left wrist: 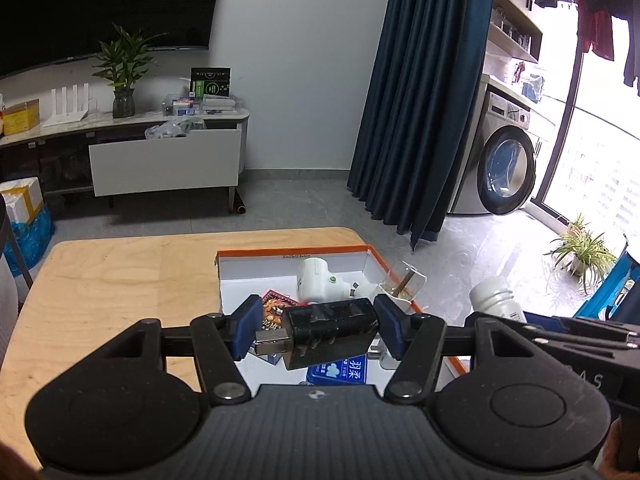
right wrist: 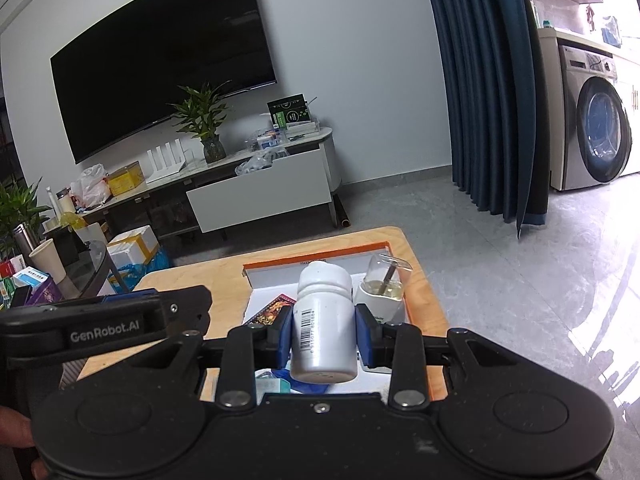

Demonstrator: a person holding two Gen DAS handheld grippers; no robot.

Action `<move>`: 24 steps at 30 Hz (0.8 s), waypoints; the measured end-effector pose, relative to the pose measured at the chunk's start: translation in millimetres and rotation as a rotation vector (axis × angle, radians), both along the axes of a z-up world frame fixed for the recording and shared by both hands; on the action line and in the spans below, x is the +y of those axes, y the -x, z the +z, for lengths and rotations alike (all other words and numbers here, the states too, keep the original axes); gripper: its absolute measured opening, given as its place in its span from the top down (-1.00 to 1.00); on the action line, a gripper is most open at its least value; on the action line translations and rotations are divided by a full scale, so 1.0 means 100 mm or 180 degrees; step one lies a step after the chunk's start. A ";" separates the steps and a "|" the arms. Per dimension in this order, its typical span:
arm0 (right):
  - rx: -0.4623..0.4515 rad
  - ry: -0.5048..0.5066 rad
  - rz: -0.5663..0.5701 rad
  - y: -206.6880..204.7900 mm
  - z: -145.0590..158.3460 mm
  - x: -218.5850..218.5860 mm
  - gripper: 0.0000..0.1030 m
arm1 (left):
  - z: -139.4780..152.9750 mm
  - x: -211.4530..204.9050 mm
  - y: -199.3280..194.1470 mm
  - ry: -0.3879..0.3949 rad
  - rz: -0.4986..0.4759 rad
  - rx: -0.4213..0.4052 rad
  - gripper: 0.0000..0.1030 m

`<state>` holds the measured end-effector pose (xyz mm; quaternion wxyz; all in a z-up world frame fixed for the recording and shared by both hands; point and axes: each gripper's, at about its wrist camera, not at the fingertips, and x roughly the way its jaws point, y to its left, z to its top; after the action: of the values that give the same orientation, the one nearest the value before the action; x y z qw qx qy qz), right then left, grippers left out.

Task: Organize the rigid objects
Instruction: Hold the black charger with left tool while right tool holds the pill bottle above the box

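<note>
Living room, wooden table (left wrist: 100,288) bearing an orange-rimmed box (left wrist: 292,251). Left gripper (left wrist: 316,330) clamped on black USB device (left wrist: 332,330) above box; right gripper (right wrist: 322,336), beside "GenRobot.AI" lettering, gripping barcoded white bottle (right wrist: 324,328).

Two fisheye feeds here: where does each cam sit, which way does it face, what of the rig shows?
Left wrist: sits on the left gripper, faces forward and down over the wooden table and the orange-rimmed box; its gripper clamps a black device; the right gripper's body shows at the right edge.
Right wrist: sits on the right gripper, same heading; it clamps a white bottle; the left gripper's body and a bit of hand show at left.
Shared: table, box, TV, curtain, washing machine.
</note>
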<state>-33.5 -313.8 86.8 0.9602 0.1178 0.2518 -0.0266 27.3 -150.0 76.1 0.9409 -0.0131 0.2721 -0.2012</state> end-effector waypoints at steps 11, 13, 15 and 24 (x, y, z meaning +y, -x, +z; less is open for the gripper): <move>0.0009 0.0000 -0.0004 -0.12 0.04 -0.02 0.23 | 0.01 -0.04 -0.12 -0.0077 0.0022 0.0057 -0.20; 0.0012 -0.0005 -0.0002 -0.15 0.04 -0.03 0.22 | 0.02 -0.04 -0.14 -0.0065 0.0010 0.0066 -0.20; 0.0024 0.0006 -0.0004 -0.16 0.03 -0.03 0.22 | 0.02 -0.05 -0.16 -0.0071 0.0016 0.0063 -0.20; 0.0100 0.0011 -0.0001 -0.22 -0.05 -0.04 0.22 | -0.04 -0.05 -0.21 -0.0073 0.0014 0.0138 -0.20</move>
<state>-11.4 -318.0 81.5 0.9563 0.1158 0.2669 -0.0290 48.1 -155.3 72.4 0.9353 -0.0073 0.2946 -0.1957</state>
